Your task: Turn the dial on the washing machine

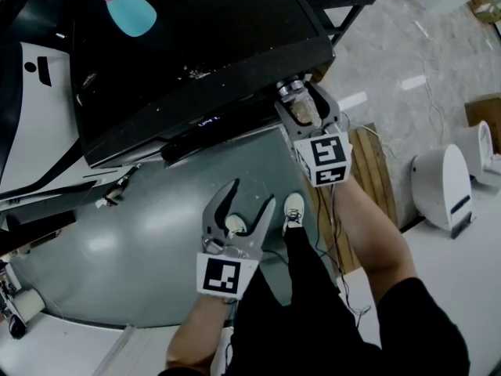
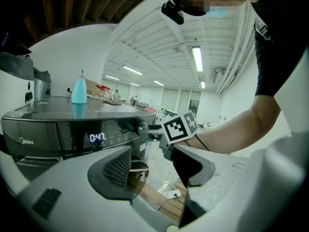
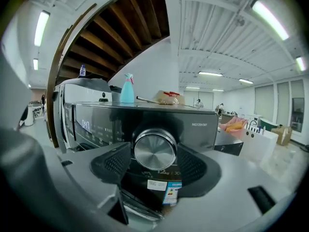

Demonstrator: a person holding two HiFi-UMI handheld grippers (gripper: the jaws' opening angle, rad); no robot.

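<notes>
The dark grey washing machine [image 1: 196, 45] stands in front of me, its lit display [image 2: 98, 138] reading 0:47. Its round silver dial [image 3: 155, 150] sits at the right end of the control panel and also shows in the head view as the dial [image 1: 291, 89]. My right gripper [image 1: 300, 94] is shut on the dial, one pad [image 3: 113, 166] against each side. From the left gripper view the right gripper [image 2: 147, 129] is seen reaching the panel. My left gripper [image 1: 252, 193] hangs lower, before the machine's front, open with nothing between its jaws.
A light blue spray bottle [image 1: 125, 6] stands on the machine's top, with a flat object behind it. A wooden pallet [image 1: 376, 171] lies on the floor at the right, and a white appliance [image 1: 442, 186] stands beyond it. My white shoes [image 1: 293, 210] are below the grippers.
</notes>
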